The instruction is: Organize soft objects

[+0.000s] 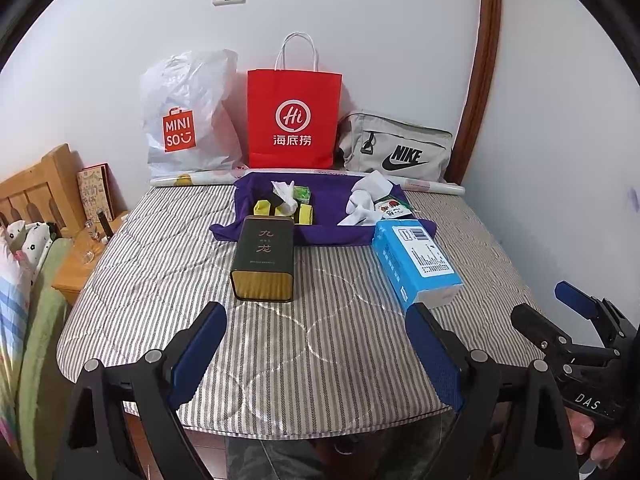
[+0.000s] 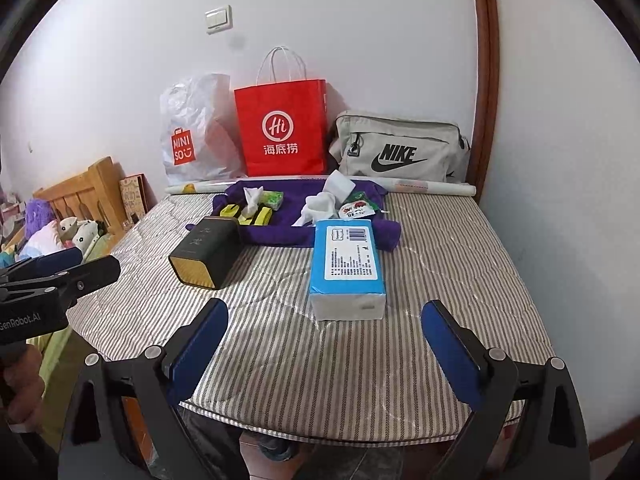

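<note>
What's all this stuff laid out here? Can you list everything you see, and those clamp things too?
Striped mattress: one, grey and white, under everything.
Purple cloth: one, far middle of the mattress.
Socks: a white heap, on the cloth, right side.
Yellow items: yellow and black, on the cloth, left side.
Tin: one, dark green and gold, lying at the cloth's near edge.
Tissue pack: one, blue, right of the tin.
Miniso bag: one, white, against the wall.
Paper bag: one, red, beside it.
Nike bag: one, grey, far right.
Left tongs: blue pads, open, empty.
Right tongs: blue pads, open, empty.
</note>
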A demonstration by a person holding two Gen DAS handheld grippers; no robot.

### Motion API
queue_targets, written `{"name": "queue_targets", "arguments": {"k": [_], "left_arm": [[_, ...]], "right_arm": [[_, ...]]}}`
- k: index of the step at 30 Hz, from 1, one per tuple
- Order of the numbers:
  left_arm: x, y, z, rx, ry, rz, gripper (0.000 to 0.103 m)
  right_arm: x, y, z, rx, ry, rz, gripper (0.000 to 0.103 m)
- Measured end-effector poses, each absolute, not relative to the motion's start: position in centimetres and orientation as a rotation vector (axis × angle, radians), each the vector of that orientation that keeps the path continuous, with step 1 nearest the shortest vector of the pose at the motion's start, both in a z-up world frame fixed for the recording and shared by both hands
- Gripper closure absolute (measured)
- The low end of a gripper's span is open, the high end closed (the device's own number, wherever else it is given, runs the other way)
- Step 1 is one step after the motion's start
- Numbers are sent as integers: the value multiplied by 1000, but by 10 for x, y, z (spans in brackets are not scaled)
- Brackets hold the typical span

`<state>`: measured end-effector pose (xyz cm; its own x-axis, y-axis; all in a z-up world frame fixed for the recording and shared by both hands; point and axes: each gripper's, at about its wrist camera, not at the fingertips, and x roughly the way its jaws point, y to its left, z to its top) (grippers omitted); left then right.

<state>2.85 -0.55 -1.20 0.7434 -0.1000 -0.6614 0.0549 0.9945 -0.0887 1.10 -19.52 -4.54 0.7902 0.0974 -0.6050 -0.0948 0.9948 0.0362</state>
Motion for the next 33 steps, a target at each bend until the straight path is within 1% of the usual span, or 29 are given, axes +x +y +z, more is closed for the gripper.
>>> {"name": "queue_targets", "arguments": {"k": [33], "left_arm": [[25, -8, -11, -61, 730, -87, 12]], "right_arm": [[4, -197, -41, 1, 639, 92, 6]]}}
